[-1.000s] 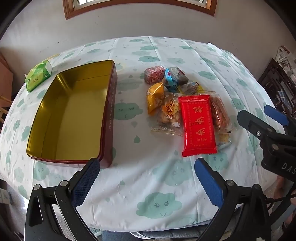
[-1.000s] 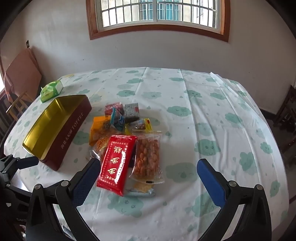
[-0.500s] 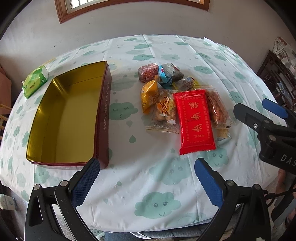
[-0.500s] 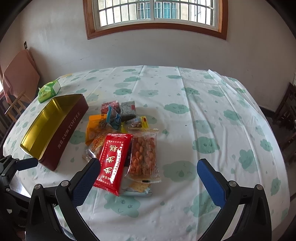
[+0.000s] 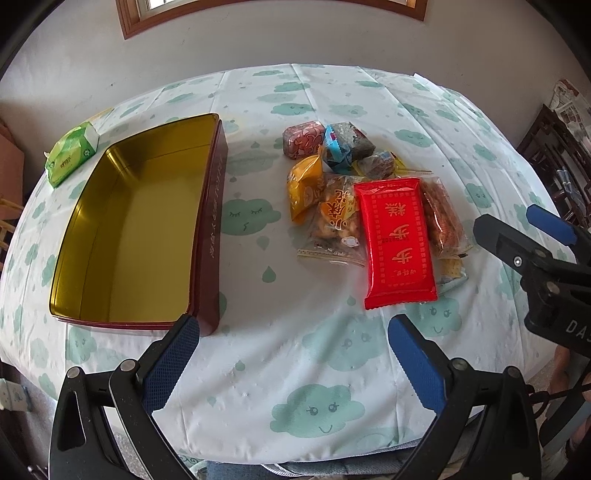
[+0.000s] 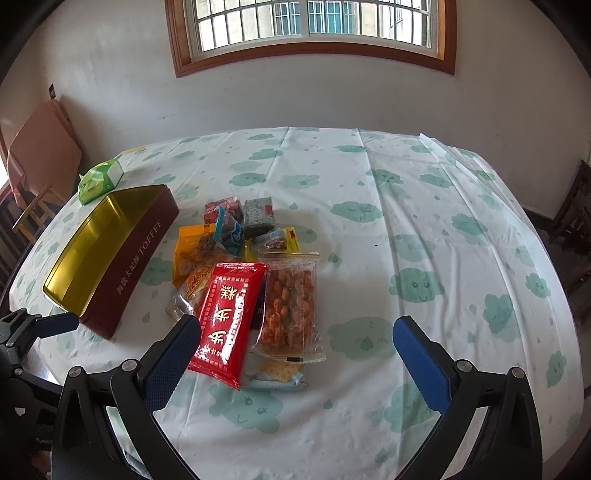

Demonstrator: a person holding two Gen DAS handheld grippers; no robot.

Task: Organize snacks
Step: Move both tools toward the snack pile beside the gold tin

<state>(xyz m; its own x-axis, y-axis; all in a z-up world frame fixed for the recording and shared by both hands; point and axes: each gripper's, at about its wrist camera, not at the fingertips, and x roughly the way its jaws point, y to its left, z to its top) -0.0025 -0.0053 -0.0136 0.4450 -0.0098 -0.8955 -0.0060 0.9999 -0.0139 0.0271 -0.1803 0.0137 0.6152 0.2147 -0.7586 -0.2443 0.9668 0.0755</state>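
Both hand-held grippers wide open, empty, above the bench.
Left hand-held gripper (image 5: 291, 354) and right hand-held gripper (image 6: 297, 354) at lower frame. Snack pile (image 5: 373, 206) centre-right, red packet (image 5: 397, 242) on top; open tin (image 5: 136, 229) left of pile, apart; green pack (image 5: 72, 153) upper left.

Both looking down from the near table (image 5: 295, 369) edge toward the window (image 6: 310, 22) wall; shared: tin (image 5: 129, 229), snacks (image 6: 236, 280).
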